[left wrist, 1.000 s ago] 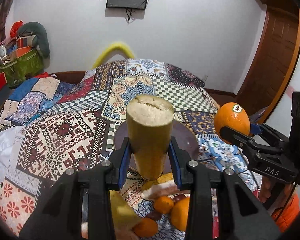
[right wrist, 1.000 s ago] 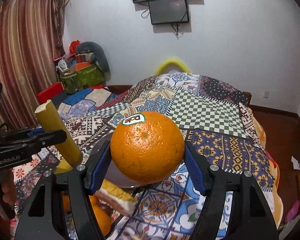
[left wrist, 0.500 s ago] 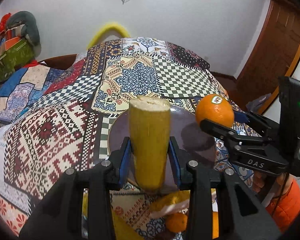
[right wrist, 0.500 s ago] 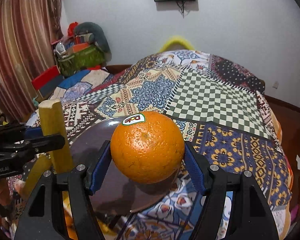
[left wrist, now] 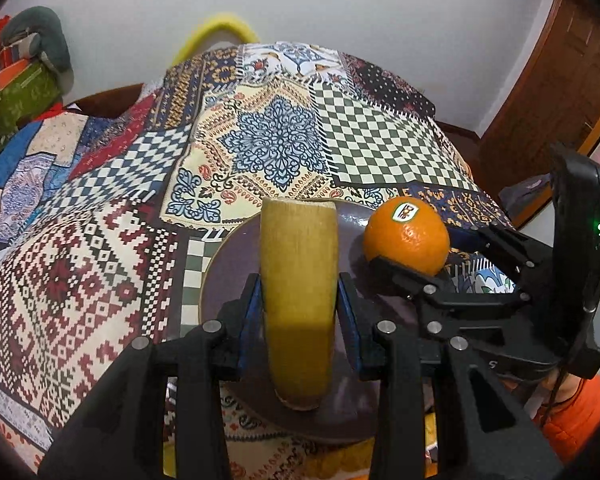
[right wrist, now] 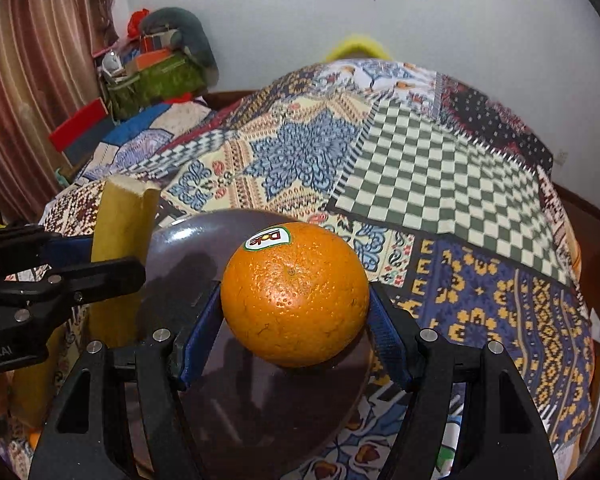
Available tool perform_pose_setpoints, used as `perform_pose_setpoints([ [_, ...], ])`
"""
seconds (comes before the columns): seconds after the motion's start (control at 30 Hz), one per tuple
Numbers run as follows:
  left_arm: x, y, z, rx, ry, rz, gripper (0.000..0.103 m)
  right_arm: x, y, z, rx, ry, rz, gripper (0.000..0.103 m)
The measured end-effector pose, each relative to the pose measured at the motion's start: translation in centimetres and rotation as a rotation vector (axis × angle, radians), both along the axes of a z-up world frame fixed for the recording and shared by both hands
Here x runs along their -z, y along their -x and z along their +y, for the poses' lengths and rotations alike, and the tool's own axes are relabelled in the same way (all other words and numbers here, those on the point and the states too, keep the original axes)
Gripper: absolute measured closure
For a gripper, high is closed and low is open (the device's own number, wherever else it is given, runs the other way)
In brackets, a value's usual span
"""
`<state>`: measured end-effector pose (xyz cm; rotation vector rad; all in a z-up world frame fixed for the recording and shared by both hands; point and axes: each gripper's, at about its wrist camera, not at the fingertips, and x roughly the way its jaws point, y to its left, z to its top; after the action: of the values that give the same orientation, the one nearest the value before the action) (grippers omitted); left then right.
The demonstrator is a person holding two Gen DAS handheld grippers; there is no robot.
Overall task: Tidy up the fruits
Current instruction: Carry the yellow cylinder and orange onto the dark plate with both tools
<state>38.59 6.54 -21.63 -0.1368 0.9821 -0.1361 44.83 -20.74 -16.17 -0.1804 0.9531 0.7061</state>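
Upside-down "Dole" sticker [right wrist: 269,239] on the orange [right wrist: 295,300], partial "obot.AI" on the left hand-held gripper [right wrist: 4,354]

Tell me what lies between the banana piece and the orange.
Only bare dark plate, seen in both wrist views, separates the banana piece from the orange; nothing else lies there.

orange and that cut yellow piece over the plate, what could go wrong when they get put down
1. The orange is round and held only at its sides by the right claw. Released above the smooth dark plate, it may roll off onto the patchwork cloth.
2. The yellow cut piece stands upright in the left claw; set down on its narrow end, it could topple.
3. The two claws sit close together over the plate, so they might bump.
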Motion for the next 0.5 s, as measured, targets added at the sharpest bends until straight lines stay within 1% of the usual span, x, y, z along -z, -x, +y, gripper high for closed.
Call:
perform_pose_setpoints([
  [0.1, 0.3, -0.7, 0.3, -0.005, 0.006, 0.02, 0.066, 0.5, -0.1, 0.1, -0.002, 0.01, 0.015, 0.035],
  [0.23, 0.7, -1.2, 0.2, -0.01, -0.032, 0.037, 0.067, 0.4, 0.1, 0.2, -0.007, 0.022, 0.007, 0.035],
  [0.37, 0.4, -1.0, -0.1, -0.006, -0.066, 0.02, 0.067, 0.4, 0.2, 0.2, -0.005, 0.03, 0.008, 0.035],
  [0.43, 0.2, -0.7, -0.1, -0.004, -0.071, 0.013, 0.067, 0.2, 0.2, 0.0, -0.002, 0.018, 0.004, 0.034],
  [0.5, -0.2, -0.3, -0.2, -0.007, -0.074, 0.003, 0.067, -0.5, 0.5, -0.3, 0.003, 0.004, -0.007, 0.029],
])
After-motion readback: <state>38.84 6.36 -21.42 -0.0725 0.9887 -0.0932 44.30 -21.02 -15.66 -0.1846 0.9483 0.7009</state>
